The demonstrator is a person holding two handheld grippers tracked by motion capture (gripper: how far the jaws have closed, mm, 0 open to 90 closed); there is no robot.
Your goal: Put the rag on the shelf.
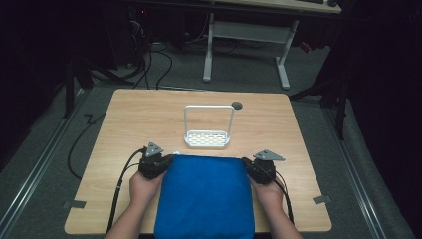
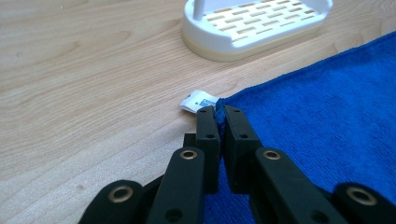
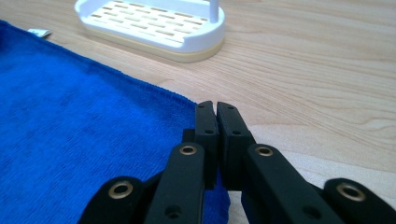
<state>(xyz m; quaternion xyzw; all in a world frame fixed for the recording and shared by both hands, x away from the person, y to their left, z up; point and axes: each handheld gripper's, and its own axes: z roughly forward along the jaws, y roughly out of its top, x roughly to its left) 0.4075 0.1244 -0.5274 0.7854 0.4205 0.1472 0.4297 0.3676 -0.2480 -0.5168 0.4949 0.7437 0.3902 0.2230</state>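
A blue towel (image 1: 204, 196) lies flat on the near half of the wooden table (image 1: 124, 124), its near edge hanging over the table's near side. The 2 grippers sit at its 2 far corners, which suits lifting or folding the cloth evenly from both sides.

The left gripper (image 2: 217, 114) has its jaws pinched together on the far left corner of the towel; blue fabric shows between the tips, right beside the small white care label (image 2: 198, 101) that sticks out onto the wood. The right gripper (image 3: 215, 109) is closed to a thin slit at the far right corner, with the towel's edge running under and between its jaws, so it appears to grip the cloth too.

Just beyond the towel's far edge stands a white slotted rack (image 1: 206, 138) with a tall hoop handle, probably close enough to matter if the corners swing forward.
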